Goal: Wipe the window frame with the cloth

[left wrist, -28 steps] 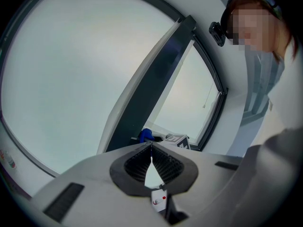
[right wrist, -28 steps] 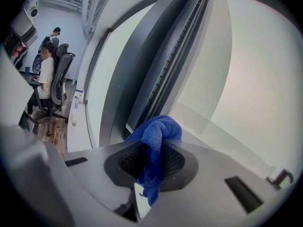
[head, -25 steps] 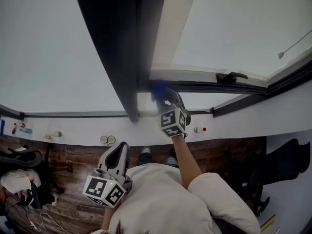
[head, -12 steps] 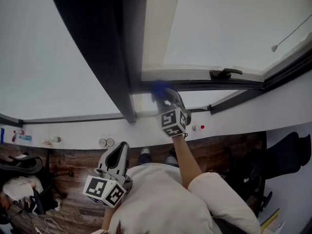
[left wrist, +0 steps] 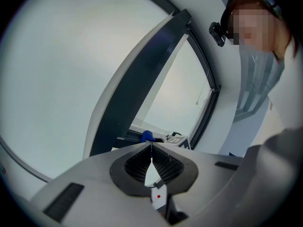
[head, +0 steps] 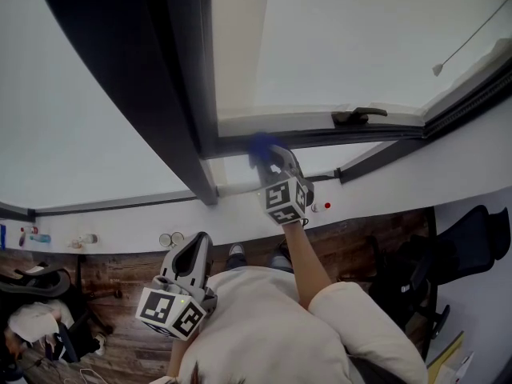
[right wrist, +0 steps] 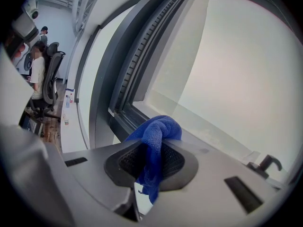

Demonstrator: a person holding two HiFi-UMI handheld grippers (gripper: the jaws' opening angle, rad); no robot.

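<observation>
Against dark window frame [head: 160, 94], right tongs [right wrist: 151, 143] pinch nubby blue cloth [right wrist: 160, 128]; left tongs [left wrist: 151, 145] closed.

- We see a long white windowsill ledge [head: 120, 229] running below the dark window frame [head: 180, 126], and several small things rest on it.
- Near its middle sit two small round objects [head: 170, 239], side by side.
- Further right lies a small white item with a red tip [head: 322, 207].
- At the ledge's far left end we make out a few tiny items [head: 30, 235] and a pale bottle-like thing [head: 85, 239], too small to identify.
- Below the ledge lies a dark wooden plank floor [head: 360, 246]. A black office chair [head: 468, 250] stands on it at the right, and another dark chair [head: 36, 274] at the left.
</observation>
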